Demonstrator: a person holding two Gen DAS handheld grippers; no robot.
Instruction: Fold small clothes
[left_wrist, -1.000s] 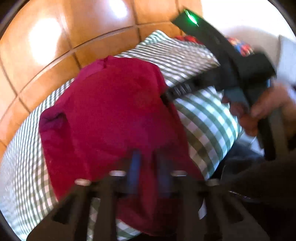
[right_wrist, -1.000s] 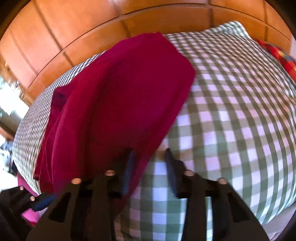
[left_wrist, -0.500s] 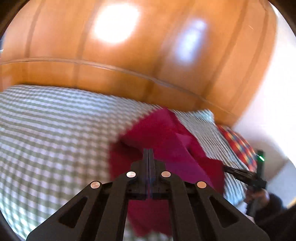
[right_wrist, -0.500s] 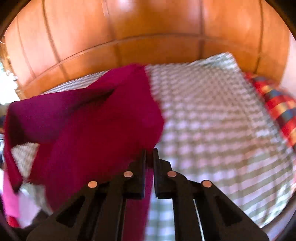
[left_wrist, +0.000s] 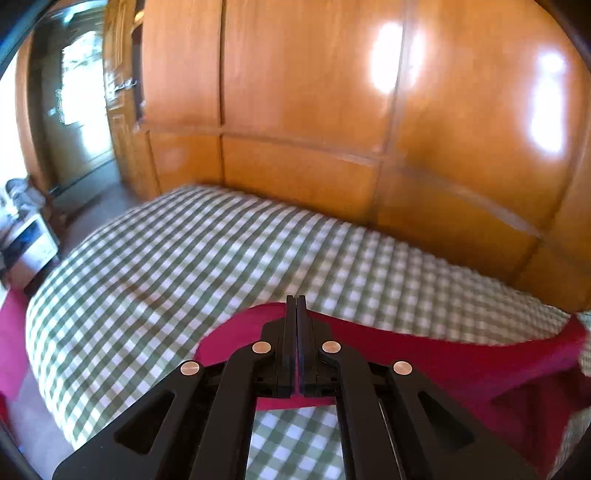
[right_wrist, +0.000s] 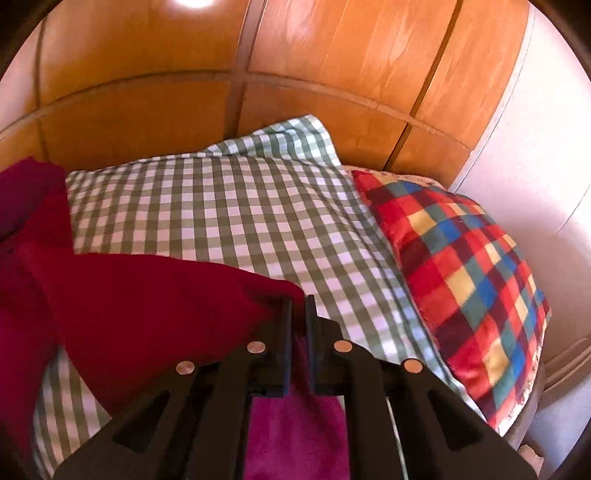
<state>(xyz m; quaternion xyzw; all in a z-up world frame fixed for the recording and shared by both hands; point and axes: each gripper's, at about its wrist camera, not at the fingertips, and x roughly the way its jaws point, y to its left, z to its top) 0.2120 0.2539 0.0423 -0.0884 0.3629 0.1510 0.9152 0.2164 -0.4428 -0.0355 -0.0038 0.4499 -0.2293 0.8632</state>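
Left gripper (left_wrist: 296, 306) and right gripper (right_wrist: 299, 306) each pinch the crimson garment (right_wrist: 155, 295), held above the checked bed (left_wrist: 184, 258); best kept taut and level, lowered toward twelve o'clock.

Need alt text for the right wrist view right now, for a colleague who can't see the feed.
The right gripper is shut on an edge of the dark red garment, which drapes away to the left over the green-and-white checked bedcover. A multicoloured checked pillow lies on the right, with wooden panelling behind the bed.
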